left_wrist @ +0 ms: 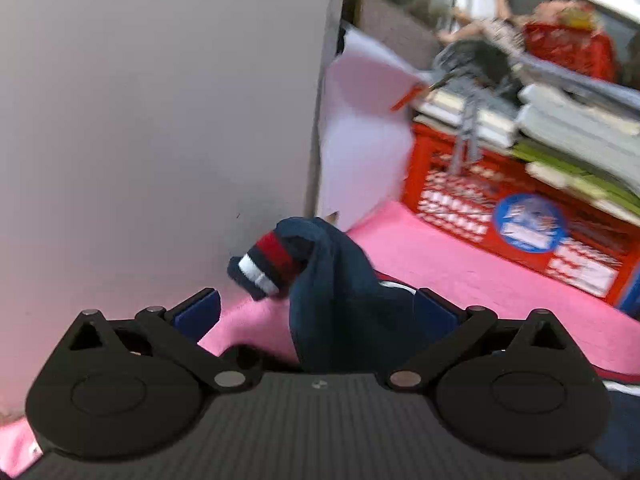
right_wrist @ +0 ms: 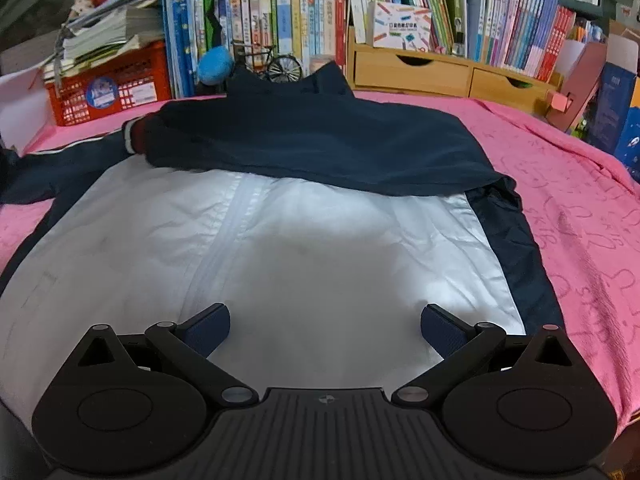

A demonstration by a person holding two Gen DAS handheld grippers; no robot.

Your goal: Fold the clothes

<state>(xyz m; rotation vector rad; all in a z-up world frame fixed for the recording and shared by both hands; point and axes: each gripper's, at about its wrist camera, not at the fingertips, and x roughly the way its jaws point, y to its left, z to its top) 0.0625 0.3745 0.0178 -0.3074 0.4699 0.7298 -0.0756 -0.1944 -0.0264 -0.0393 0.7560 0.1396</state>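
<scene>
Navy-and-white jacket (right_wrist: 280,216): spread on the pink cloth (right_wrist: 580,216), one navy sleeve folded across its chest.
Left tool (left_wrist: 316,312): fingers spread, a striped-cuff sleeve (left_wrist: 328,280) draped between them; real grip unclear.
Right tool (right_wrist: 326,326): fingers spread, empty, above the white front.
Room: red crate (right_wrist: 108,88), bookshelves (right_wrist: 280,20) behind.

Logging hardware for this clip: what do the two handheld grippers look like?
Both look the same. The left gripper and right gripper each have a matte black ribbed body with a small centre screw, two round black housings with triangular cut-outs, black linkage arms joined by silver pivot pins, and dark blue textured finger pads. No cables, hands or sleeves are visible.
</scene>
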